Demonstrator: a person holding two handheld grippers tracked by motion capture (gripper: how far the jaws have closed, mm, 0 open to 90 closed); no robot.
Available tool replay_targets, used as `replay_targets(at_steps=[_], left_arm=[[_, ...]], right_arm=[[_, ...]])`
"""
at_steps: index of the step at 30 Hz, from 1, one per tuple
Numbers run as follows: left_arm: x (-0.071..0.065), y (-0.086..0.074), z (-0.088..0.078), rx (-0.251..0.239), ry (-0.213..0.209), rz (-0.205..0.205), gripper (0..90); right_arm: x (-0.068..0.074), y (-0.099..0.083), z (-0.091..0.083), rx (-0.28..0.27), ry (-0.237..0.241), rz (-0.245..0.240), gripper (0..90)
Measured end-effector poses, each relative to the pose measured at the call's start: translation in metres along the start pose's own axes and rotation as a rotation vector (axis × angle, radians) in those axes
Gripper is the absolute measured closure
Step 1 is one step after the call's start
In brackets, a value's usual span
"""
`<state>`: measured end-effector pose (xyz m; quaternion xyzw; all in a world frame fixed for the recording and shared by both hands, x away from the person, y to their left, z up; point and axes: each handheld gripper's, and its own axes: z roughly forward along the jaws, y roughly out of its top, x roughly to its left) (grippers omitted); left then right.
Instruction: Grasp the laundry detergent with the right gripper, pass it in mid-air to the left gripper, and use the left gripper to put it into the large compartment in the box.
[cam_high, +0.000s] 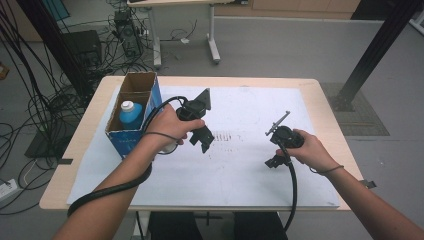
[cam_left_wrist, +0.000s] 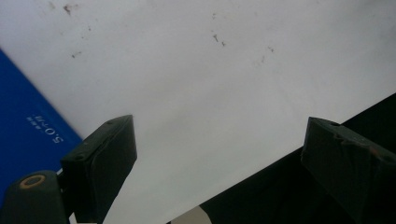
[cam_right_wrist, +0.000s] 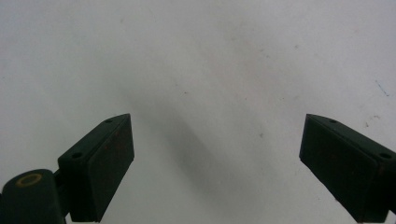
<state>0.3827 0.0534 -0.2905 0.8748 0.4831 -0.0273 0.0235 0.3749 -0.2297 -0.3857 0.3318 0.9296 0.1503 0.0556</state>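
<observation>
My left gripper (cam_high: 203, 141) hangs over the white sheet (cam_high: 240, 150), just right of a blue cardboard box (cam_high: 131, 137). Its jaws stand open in the left gripper view (cam_left_wrist: 219, 149) with only the sheet between them, and the box's blue side (cam_left_wrist: 28, 135) shows at the left. A blue bottle with a white cap (cam_high: 130, 114) stands inside the box. My right gripper (cam_high: 274, 161) rests low over the sheet at the right. It is open in the right gripper view (cam_right_wrist: 217, 154), with nothing between its fingers.
The wooden table (cam_high: 320, 90) carries the sheet. A pale object (cam_high: 169, 148) lies partly hidden under the left hand beside the box. Cables trail from both grippers toward the front edge. A dark area (cam_left_wrist: 299, 196) covers the lower right of the left gripper view.
</observation>
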Motion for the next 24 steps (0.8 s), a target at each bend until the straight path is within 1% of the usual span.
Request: replay_targets(at_steps=[3, 4, 7, 9, 10, 13, 16, 18, 19, 20, 24], left_arm=[[-0.001, 0.000, 0.010, 0.001, -0.003, 0.001, 10.7], [-0.002, 0.000, 0.014, 0.002, -0.010, -0.003, 10.7], [-0.002, 0.000, 0.024, 0.011, -0.022, -0.005, 10.8], [-0.001, 0.000, 0.028, 0.016, -0.016, -0.005, 10.9], [-0.001, 0.000, 0.029, 0.019, -0.017, -0.006, 11.0], [-0.001, -0.001, 0.031, 0.015, -0.023, -0.010, 11.1], [-0.002, 0.000, 0.031, 0.015, -0.022, -0.007, 11.1], [-0.003, 0.000, 0.031, 0.016, -0.027, -0.004, 11.1], [-0.003, 0.000, 0.030, 0.013, -0.023, -0.005, 11.1], [-0.003, 0.000, 0.030, 0.013, -0.025, -0.006, 11.1], [-0.002, -0.001, 0.029, 0.013, -0.028, 0.001, 11.1]], right_arm=[[0.000, 0.000, 0.001, -0.001, 0.003, 0.006, 9.9], [0.000, 0.000, 0.001, -0.001, 0.005, 0.013, 9.9], [0.000, 0.000, 0.002, 0.003, 0.007, 0.013, 9.9], [0.000, 0.000, 0.002, 0.004, 0.003, 0.011, 9.9], [0.000, 0.000, 0.002, 0.004, 0.003, 0.005, 9.9], [-0.001, 0.000, 0.002, 0.001, 0.003, 0.010, 9.9], [0.000, 0.000, 0.002, 0.003, 0.002, 0.014, 9.9], [0.000, 0.001, 0.002, 0.006, -0.001, 0.006, 9.9], [0.001, 0.001, 0.002, 0.008, 0.002, 0.015, 9.9], [0.001, 0.001, 0.002, 0.004, -0.002, 0.003, 10.0], [0.002, 0.001, 0.002, 0.003, 0.000, 0.012, 9.9]])
